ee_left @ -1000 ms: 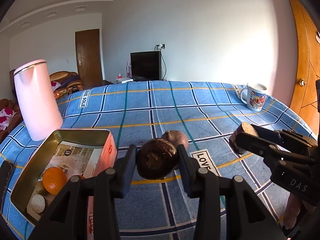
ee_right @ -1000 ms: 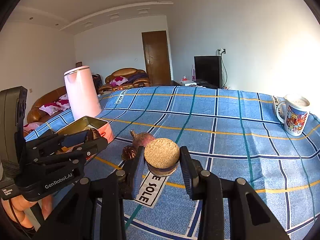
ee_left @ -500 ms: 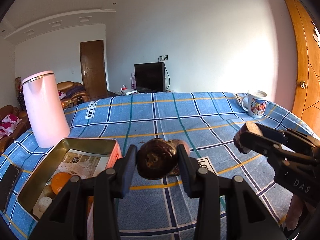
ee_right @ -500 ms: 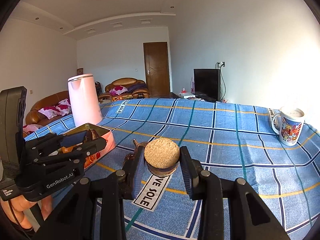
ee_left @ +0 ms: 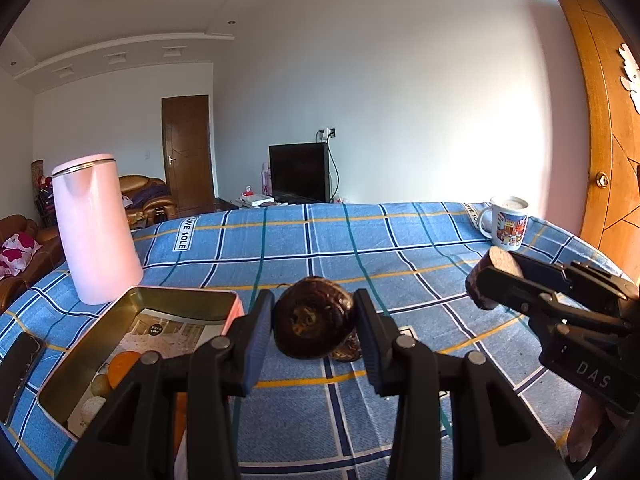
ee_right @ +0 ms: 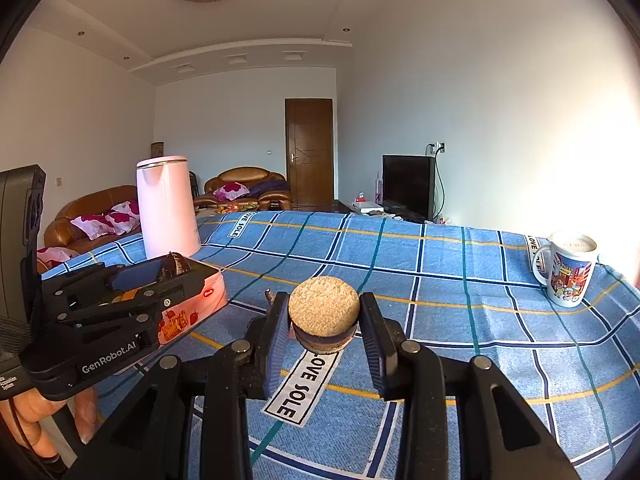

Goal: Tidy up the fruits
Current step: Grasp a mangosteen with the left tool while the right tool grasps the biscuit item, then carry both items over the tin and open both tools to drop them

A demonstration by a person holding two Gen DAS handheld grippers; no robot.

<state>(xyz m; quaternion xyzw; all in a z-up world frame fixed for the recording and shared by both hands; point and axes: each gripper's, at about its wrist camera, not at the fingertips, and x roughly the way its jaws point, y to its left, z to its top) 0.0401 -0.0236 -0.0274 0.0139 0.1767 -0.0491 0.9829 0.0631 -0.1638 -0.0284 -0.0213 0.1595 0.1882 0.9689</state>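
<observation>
Left gripper (ee_left: 314, 330) pinches a dark fruit (ee_left: 312, 326); right gripper (ee_right: 324, 322) pinches a cut fruit (ee_right: 324, 312). Tin (ee_left: 72, 368) at near left holds some; 1 more (ee_left: 348, 350) lies on the cloth.

Walls: white, sunlit right of the television (ee_right: 408, 184).
Door (ee_right: 309, 152): dark wood, left of the television.
Sofa (ee_right: 248, 188): brown leather, left of the door.

A tall pink kettle (ee_left: 96, 228) is stood on the blue checked cloth (ee_left: 400, 256). A picture mug (ee_right: 568, 272) is set far across from it. A black TV (ee_right: 408, 184) and brown door (ee_right: 309, 152) are seen behind.
</observation>
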